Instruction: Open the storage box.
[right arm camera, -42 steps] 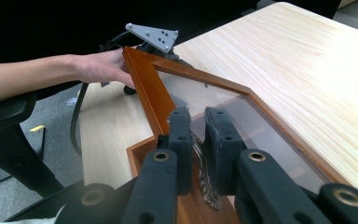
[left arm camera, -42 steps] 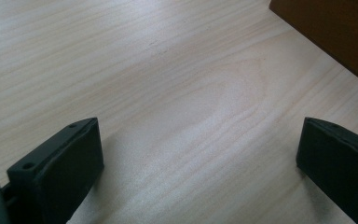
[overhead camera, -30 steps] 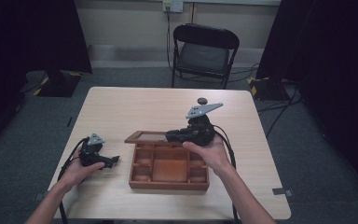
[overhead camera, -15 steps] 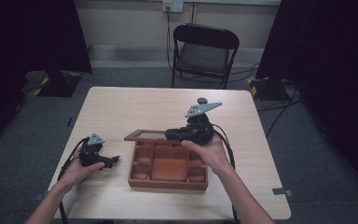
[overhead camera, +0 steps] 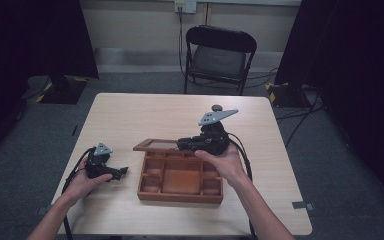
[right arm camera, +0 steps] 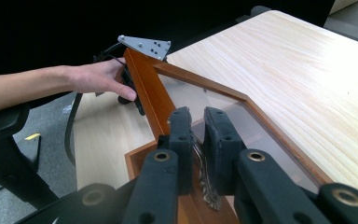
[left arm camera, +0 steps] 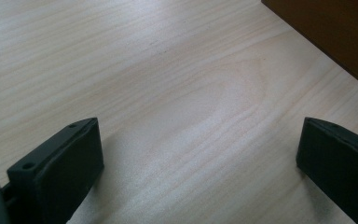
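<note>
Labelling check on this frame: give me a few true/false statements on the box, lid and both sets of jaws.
1. The right gripper has its jaws shut on the lid's metal clasp. True.
2. The wooden box has its glass-panelled lid closed flat. False: the lid is raised off the box, open at the back.
3. The left gripper has its jaws open over bare table. True.
4. The left gripper grips the box wall. False: it rests apart, left of the box.

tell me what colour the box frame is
Reddish-brown wood on the box, best in the right gripper view.
</note>
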Demonstrator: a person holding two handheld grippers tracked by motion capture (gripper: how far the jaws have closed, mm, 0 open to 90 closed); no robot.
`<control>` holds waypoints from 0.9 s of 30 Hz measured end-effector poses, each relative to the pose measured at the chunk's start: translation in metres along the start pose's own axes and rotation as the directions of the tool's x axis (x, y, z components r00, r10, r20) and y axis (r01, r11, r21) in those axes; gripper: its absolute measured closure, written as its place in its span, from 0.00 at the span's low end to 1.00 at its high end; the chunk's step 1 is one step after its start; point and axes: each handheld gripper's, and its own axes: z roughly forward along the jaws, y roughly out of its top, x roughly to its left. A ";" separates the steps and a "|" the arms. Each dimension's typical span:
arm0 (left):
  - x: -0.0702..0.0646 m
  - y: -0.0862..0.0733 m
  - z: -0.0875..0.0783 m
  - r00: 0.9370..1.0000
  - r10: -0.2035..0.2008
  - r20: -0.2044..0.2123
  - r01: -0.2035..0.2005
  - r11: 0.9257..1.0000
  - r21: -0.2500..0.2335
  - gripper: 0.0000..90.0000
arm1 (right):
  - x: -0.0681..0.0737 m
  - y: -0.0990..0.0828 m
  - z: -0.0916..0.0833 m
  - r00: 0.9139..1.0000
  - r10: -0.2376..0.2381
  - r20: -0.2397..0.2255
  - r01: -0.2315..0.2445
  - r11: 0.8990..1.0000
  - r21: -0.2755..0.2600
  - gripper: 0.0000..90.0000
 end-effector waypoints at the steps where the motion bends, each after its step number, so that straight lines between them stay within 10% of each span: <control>1: 0.000 0.000 0.000 1.000 0.000 0.000 0.000 1.000 0.000 0.00 | 0.000 0.000 0.000 1.000 -0.001 0.000 0.001 1.000 0.000 0.91; 27: 0.000 0.000 0.000 1.000 0.000 0.000 0.000 1.000 0.000 0.00 | 0.000 0.000 0.000 1.000 -0.007 -0.004 0.007 1.000 0.002 0.91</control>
